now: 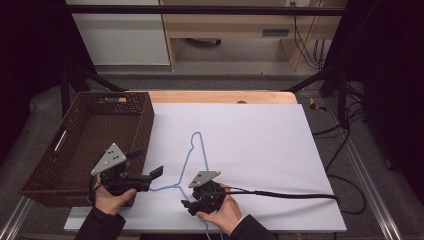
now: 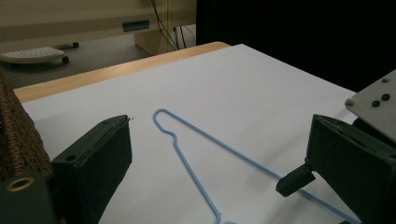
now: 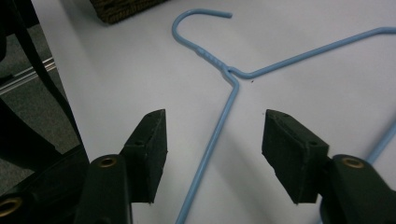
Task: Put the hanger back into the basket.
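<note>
— Where do things stand?
— Left tongs (image 1: 156,173) hover spread, just right of the basket (image 1: 75,150). The hanger (image 1: 192,160) lies flat on the surface, right of the basket. Right tongs (image 3: 212,140) straddle its wire, not yet touching.
— Next?
— I judge: pinch that wire squarely.

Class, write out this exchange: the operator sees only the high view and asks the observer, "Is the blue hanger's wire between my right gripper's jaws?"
Observer: Yes. In the right gripper view, the hanger wire runs between the right gripper jaws, which stand open and clear of it.
Operator: What does the left gripper face?
Observer: The left gripper is open, and the hook lies ahead on the white sheet.
Operator: Anything beside it?
Observer: The wicker basket stands close by its left jaw.
</note>
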Available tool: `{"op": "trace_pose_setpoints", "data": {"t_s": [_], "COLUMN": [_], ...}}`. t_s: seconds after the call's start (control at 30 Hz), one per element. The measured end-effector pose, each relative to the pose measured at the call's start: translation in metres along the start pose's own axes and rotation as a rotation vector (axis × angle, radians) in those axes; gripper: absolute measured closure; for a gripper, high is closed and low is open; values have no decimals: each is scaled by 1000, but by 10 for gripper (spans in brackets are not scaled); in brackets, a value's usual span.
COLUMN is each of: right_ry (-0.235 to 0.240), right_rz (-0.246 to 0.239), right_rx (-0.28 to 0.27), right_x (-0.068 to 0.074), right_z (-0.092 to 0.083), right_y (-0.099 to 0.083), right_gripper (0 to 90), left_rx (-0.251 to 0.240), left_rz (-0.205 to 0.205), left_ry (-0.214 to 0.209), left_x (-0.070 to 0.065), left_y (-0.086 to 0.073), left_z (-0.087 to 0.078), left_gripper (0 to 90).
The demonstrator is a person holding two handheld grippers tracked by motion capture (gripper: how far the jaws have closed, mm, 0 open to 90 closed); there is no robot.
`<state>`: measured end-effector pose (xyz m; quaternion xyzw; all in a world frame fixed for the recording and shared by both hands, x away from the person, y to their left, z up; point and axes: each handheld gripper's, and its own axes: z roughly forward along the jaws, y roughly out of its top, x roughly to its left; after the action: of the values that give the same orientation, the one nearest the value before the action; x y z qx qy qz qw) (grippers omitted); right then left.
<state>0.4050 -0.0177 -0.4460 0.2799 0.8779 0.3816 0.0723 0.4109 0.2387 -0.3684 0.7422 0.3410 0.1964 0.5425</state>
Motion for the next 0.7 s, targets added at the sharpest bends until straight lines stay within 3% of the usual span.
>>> {"op": "trace_pose_setpoints", "data": {"t_s": [0.27,0.4,0.7], "right_ry": [24,15,17], "right_rz": [-1,11,-12], "right_rx": [58,63,88], "right_x": [2,3,5], "right_z": [17,19,23], "right_y": [-9,-10,-14], "right_gripper": [568,617,743], "left_rx": [4,5,13], "left_rz": [0,3,3], "left_ry": [-1,-2,-1], "left_x": [0,-1,-1], "left_y": [0,-1,-1], "left_z": [1,2,3], "left_gripper": [65,66,67]}}
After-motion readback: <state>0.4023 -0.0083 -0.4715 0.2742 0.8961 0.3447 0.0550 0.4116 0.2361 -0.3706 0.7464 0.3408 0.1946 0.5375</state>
